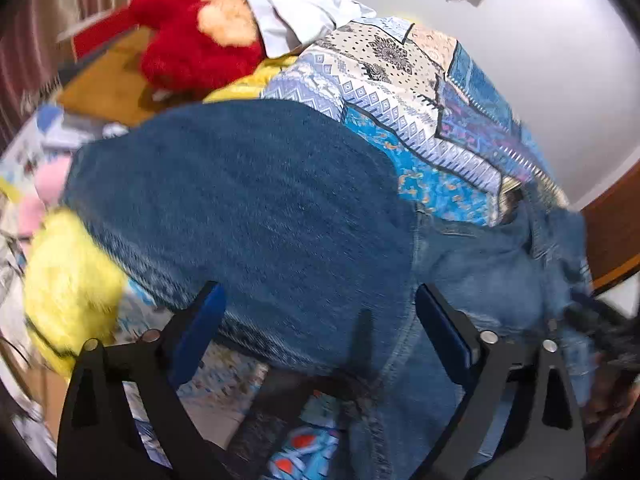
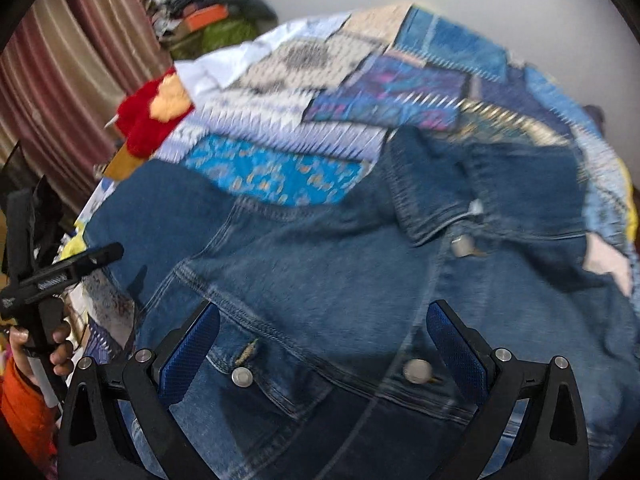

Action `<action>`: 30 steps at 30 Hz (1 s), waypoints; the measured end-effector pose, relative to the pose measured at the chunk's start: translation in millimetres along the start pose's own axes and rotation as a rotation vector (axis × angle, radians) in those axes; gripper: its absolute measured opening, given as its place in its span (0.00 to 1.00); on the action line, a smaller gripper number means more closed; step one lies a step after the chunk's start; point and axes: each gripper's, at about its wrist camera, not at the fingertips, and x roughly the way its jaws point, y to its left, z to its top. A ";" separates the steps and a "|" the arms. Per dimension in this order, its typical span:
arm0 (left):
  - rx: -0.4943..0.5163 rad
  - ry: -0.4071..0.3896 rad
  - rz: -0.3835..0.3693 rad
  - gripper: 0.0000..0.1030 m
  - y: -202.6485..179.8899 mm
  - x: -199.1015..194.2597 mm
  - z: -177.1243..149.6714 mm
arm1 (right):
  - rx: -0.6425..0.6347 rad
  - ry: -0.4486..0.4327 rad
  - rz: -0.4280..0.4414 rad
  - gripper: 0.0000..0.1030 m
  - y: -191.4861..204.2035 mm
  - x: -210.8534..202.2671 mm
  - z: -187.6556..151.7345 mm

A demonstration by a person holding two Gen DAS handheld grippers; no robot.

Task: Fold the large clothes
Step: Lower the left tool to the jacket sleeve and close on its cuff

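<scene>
A blue denim jacket (image 2: pixel 320 264) lies spread front-up on a patchwork bedspread (image 2: pixel 360 92), collar (image 2: pixel 424 204) toward the far side, buttons showing. In the left wrist view the jacket (image 1: pixel 248 184) shows as a dark denim sleeve and a lighter body. My left gripper (image 1: pixel 320 312) is open, just above the denim, empty. My right gripper (image 2: pixel 324 328) is open, hovering over the jacket's chest pocket, empty. The left gripper also shows at the left edge of the right wrist view (image 2: pixel 60 272), held in a hand.
A red plush toy (image 1: pixel 192 36) and a white cloth (image 1: pixel 288 20) lie at the bed's far side. A yellow plush (image 1: pixel 68 280) sits at the left. Striped curtains (image 2: pixel 72 60) hang on the left, with piled clothes (image 2: pixel 212 20) beyond. A wooden edge (image 1: pixel 612 232) is at the right.
</scene>
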 end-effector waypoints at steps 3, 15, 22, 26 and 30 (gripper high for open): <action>-0.064 0.028 -0.098 0.91 8.3 -5.3 -5.5 | -0.011 0.045 0.024 1.00 4.0 18.8 -3.9; -0.163 0.122 -0.165 0.79 25.0 3.3 -8.2 | 0.029 0.065 0.086 0.96 -3.6 26.7 -11.6; -0.234 0.122 -0.110 0.70 39.8 18.2 -6.4 | 0.018 0.062 0.089 0.95 -0.9 24.9 -13.2; -0.328 0.101 -0.058 0.70 42.0 27.5 -0.7 | 0.007 0.053 0.085 0.94 0.6 22.8 -14.7; -0.327 0.042 0.026 0.46 30.4 21.1 -6.2 | 0.001 0.042 0.081 0.94 2.2 19.2 -15.6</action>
